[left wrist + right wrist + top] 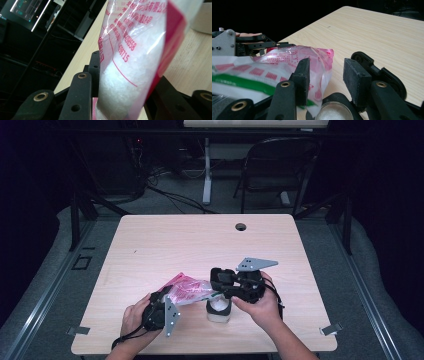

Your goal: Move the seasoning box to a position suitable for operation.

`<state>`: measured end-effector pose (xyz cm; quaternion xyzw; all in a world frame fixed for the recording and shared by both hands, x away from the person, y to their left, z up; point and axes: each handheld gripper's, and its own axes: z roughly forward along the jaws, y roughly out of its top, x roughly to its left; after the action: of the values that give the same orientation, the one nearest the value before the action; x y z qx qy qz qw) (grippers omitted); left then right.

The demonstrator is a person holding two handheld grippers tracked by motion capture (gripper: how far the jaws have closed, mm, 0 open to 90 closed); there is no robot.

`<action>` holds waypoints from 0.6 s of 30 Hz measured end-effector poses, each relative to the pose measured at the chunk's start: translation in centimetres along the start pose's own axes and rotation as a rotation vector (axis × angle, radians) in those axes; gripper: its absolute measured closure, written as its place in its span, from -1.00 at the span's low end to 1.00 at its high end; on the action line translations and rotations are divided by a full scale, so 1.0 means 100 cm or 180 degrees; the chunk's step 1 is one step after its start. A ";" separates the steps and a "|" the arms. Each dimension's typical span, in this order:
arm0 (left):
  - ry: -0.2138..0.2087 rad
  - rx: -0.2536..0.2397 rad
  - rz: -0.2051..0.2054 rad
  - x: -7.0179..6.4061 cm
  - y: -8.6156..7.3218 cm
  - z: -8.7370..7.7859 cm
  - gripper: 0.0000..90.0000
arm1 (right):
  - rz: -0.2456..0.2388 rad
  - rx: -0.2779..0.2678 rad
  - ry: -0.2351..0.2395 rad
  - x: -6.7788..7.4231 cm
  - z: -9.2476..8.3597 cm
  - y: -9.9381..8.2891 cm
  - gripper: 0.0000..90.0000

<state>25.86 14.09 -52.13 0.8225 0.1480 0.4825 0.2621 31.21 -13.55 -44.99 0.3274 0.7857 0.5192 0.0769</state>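
We are looking down on a light wooden table (165, 240) with a round cable hole (241, 226) near its far edge. Beyond it, on the grey floor, a dark folding chair (277, 167) is standing at the far right, a white desk leg (206, 170) is rising beside it, and black cables (165, 190) are trailing across the floor at the far left. Most of the tabletop is lying bare; everything in use is gathered near the near edge.

There, the left hand (134, 316) is holding the left gripper (167, 297), and its jaws are clamped on a clear plastic bag (189, 290) with pink-red printing. In the left gripper view the bag (132, 62) is standing pinched between the two black jaws, and we are seeing white granules packed inside it, with red characters and digits printed on the film.

The right hand (260, 302) is holding the right gripper (220, 280) just right of the bag. In the right gripper view its jaws are standing apart, with a clear gap between the pads; the bag (287, 67) is lying against the outer side of the left pad and showing a green stripe, not gripped between the pads.

Below the right gripper a small white container (219, 310) is sitting on the table, partly hidden by the gripper and bag. From the right gripper view we are seeing its round open top (334, 112) holding white granules, directly beneath the bag's lower corner.
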 end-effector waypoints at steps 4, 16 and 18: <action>-0.0019 -0.0004 -0.0143 0.000 -0.004 0.001 0.54 | 0.0014 -0.0043 -0.0050 0.000 -0.004 -0.001 0.25; -0.0235 -0.0039 -0.0641 0.008 -0.013 0.005 0.54 | 0.0077 -0.0231 -0.0268 -0.004 -0.024 -0.013 0.18; -0.0264 -0.0038 -0.0731 0.010 -0.015 0.007 0.54 | 0.0103 -0.0248 -0.0288 -0.005 -0.025 -0.014 0.17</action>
<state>26.91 15.57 -52.55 0.8179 0.2274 0.4157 0.3265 29.84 -16.12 -45.22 0.3599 0.7552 0.5352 0.1166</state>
